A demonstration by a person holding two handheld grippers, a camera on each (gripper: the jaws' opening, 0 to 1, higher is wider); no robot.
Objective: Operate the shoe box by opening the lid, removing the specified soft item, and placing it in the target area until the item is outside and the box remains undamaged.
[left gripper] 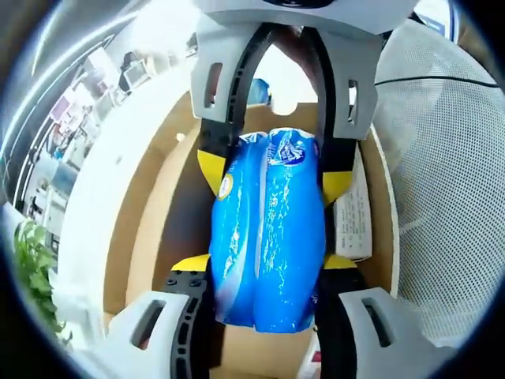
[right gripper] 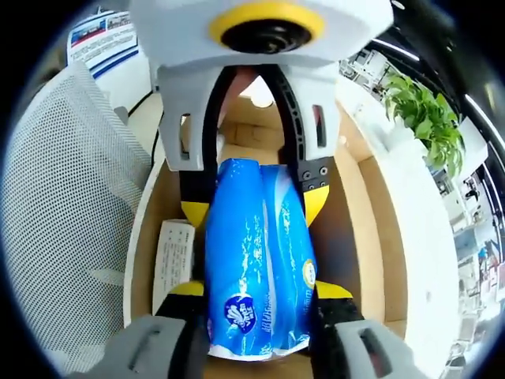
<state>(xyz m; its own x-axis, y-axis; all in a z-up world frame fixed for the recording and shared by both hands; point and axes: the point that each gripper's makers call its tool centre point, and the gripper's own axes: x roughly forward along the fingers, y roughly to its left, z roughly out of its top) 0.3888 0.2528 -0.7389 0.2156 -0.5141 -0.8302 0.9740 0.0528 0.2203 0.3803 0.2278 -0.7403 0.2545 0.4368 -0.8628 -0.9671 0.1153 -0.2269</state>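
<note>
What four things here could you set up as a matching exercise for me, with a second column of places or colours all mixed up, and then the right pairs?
Things:
1. blue soft pack
2. shoe box
3. white paper slip
4. potted plant

Places or colours:
A. green, outside the box by the desks
B. flat on the box floor beside the pack
C. brown cardboard, lid open
D. clamped at both ends, by the left tongs and the right tongs

Pairs: 1-D, 2-C, 3-B, 4-A
</note>
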